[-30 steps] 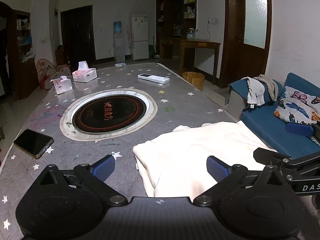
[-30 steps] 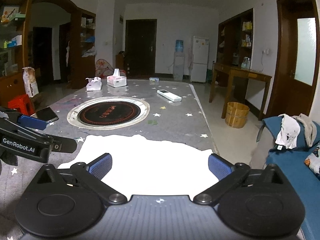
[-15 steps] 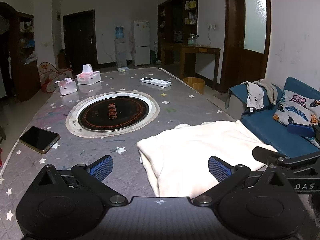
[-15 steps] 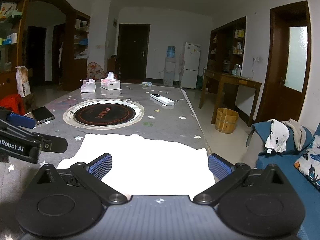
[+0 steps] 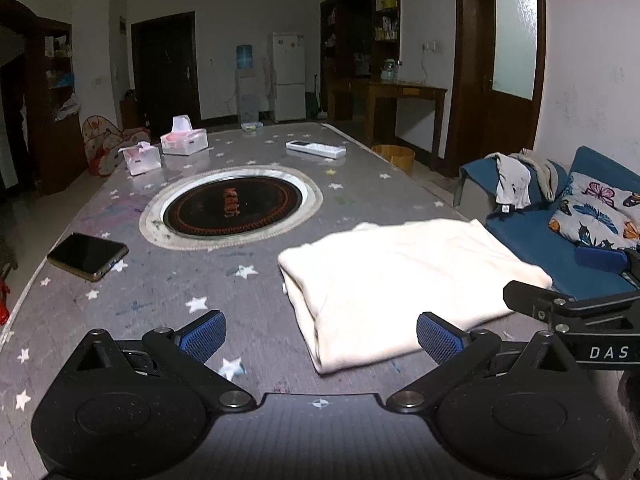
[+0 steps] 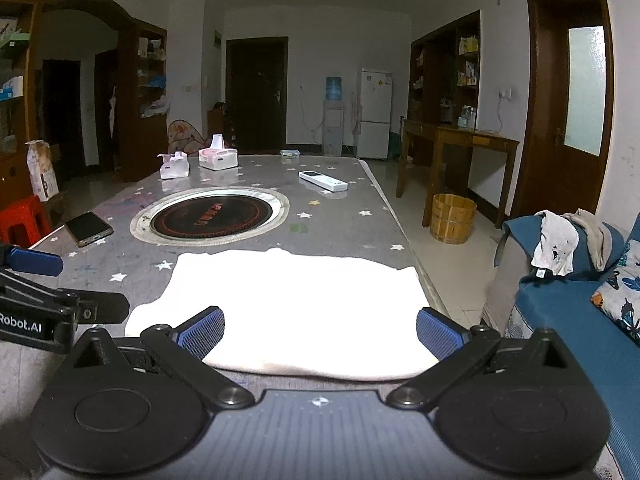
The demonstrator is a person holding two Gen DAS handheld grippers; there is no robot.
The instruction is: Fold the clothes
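Observation:
A cream-white garment lies folded into a flat rectangle at the near right corner of the star-patterned table. In the right wrist view the same garment fills the near table edge. My left gripper is open, raised above the table just in front of the cloth's near left corner, holding nothing. My right gripper is open too, hovering over the cloth's near edge with empty fingers. Each gripper shows at the edge of the other's view.
A round black cooktop is set into the table's middle. A phone lies at the left edge, two tissue packs and a remote farther back. A blue sofa with clothes and a butterfly cushion stands right.
Both grippers have drawn back and upward from the folded garment, so it sits farther away in both views. The cloth itself has stayed put and both grippers remain open.

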